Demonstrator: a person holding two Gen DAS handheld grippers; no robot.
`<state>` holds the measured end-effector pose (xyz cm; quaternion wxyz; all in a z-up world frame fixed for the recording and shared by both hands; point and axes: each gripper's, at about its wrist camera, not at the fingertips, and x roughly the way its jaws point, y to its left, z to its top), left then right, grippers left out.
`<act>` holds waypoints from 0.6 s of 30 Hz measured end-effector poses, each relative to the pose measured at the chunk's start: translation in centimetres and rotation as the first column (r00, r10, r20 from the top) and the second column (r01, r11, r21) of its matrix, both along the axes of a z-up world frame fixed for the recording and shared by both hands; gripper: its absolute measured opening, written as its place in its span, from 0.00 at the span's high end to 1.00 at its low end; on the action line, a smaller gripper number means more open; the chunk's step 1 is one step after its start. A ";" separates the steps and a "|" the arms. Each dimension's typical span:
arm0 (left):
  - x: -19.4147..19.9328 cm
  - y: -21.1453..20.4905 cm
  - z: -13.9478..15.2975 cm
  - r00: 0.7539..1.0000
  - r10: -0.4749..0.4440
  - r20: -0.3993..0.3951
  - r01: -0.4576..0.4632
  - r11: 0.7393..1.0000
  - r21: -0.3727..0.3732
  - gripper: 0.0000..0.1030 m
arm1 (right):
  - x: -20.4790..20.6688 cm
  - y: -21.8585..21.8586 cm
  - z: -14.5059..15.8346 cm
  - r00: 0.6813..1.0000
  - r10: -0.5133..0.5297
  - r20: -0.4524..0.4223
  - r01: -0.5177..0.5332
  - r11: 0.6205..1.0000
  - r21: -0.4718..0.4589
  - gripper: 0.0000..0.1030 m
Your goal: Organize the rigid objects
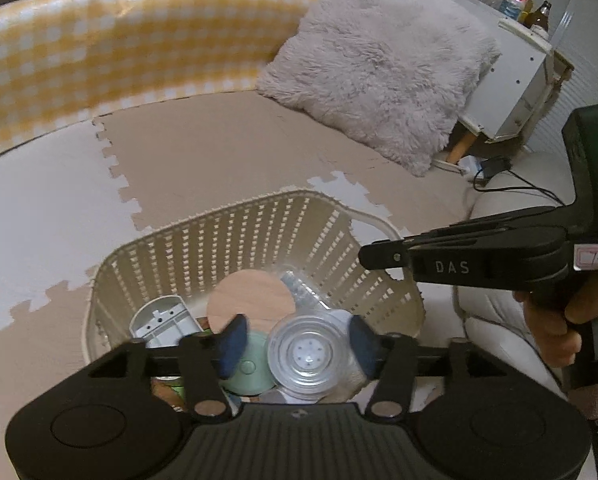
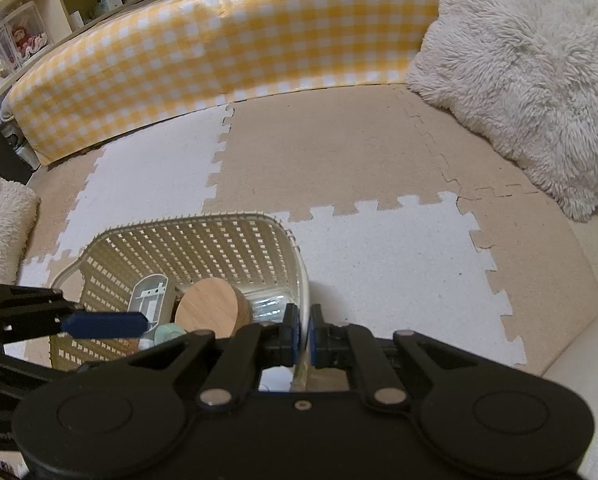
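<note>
The left claw (image 1: 297,342) hangs over the basket (image 1: 259,232) with its blue pads apart; a clear round container (image 1: 307,358) lies between them, and the pads do not press it. The right claw (image 2: 305,334) is clamped together on the basket's rim at its right side. Inside the basket lie a mint-green lid (image 1: 251,372), a round wooden lid (image 1: 251,296) and a grey plastic part (image 1: 163,320). The basket stands on the foam puzzle-mat floor (image 2: 339,152). Beyond, at the floor's far edge, stand a yellow gingham bumper (image 2: 239,40) and a fluffy pillow (image 1: 379,60).
</note>
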<state>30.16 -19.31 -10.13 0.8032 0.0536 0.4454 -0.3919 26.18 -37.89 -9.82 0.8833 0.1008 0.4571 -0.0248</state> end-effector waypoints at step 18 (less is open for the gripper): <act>-1.8 1.4 2.2 0.991 0.121 0.050 -0.122 0.992 0.031 0.00 | -0.2 0.0 -0.1 1.000 -0.003 0.000 0.003 1.000 -0.005 0.94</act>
